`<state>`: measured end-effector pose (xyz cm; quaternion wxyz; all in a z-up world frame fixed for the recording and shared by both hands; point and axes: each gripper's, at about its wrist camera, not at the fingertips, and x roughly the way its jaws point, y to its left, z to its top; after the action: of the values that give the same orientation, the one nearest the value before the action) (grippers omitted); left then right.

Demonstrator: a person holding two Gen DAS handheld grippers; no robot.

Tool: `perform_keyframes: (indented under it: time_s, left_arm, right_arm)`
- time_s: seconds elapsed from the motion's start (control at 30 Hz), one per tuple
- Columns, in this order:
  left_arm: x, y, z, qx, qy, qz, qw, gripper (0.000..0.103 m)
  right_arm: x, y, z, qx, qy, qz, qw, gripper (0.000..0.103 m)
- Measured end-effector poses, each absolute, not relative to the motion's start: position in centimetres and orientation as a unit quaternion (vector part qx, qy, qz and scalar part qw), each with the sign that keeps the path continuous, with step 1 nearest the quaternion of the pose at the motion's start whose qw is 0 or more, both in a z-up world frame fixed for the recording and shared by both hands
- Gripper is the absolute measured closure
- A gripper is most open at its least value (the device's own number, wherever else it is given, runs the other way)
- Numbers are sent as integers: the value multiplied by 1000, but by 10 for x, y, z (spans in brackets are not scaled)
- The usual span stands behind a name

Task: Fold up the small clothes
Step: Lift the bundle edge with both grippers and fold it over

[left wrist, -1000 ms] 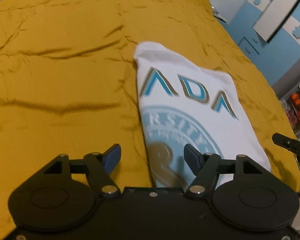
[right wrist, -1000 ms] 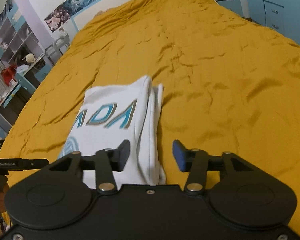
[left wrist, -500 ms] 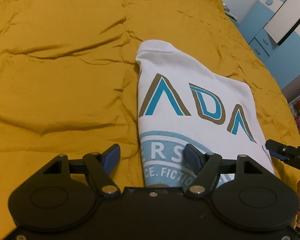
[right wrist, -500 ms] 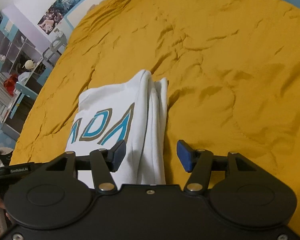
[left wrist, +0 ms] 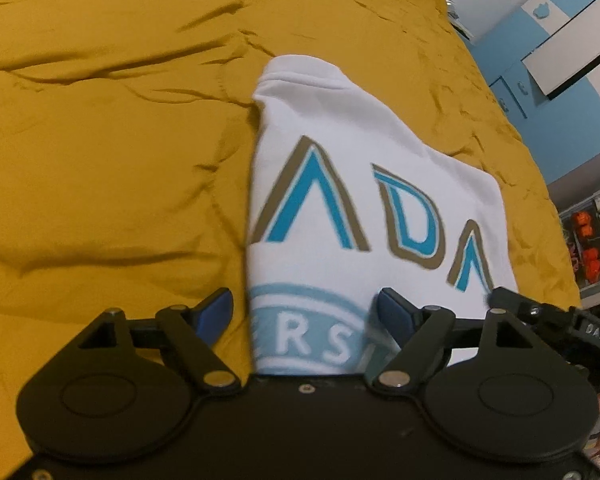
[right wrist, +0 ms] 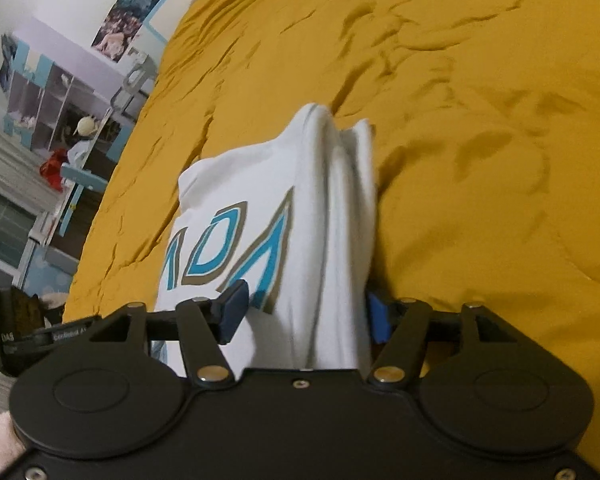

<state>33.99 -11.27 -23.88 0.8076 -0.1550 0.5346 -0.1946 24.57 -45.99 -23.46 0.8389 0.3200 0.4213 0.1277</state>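
Here a white shirt point(left wrist: 364, 184), folded to a narrow shape, lies on a bed with a wrinkled yellow cover point(left wrist: 100, 140). The shirt carries big blue and tan letters and, nearer, part of a light blue round print.

The left gripper point(left wrist: 306, 312) hangs over the near left edge of the shirt. Its jaws are spread wide and have just been opening. The left fingertip point(left wrist: 216, 314) is over the yellow cover just beside the shirt edge, and the right fingertip point(left wrist: 394, 312) is over the round print. The edge of the shirt is between them, but the pads do not press on it.

The right gripper point(right wrist: 304, 312) is at the near right side of the shirt, where the cloth stands in thick folded layers. Its jaws are also spread and have just been opening. The left fingertip point(right wrist: 232, 312) is over the printed letters, and the right fingertip point(right wrist: 376, 318) shows only partly behind the folded edge. The layers are between the fingers; whether the right pad touches the cloth I cannot tell.

At the right edge of the left view the other gripper shows, close to the shirt. A shelf point(right wrist: 48, 108) stands far left, beside the bed.
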Motion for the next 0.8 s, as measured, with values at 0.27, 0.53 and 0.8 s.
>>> perform_keyframes:
  time_s: [0.27,0.53,0.8]
  left_arm:
    - [356,-124,-248,-181,551,-202,789,25]
    - [354,-119,-233,-179,539,-204,797,70]
    - [345,-111,-197,-163,510,-220,816,76]
  right_arm:
    - [262,-449,-240,317,429,135,835,33]
    - [265,-441,-229,285,432,133,845,74]
    - [260,-424,-188,253,397,141,871,80]
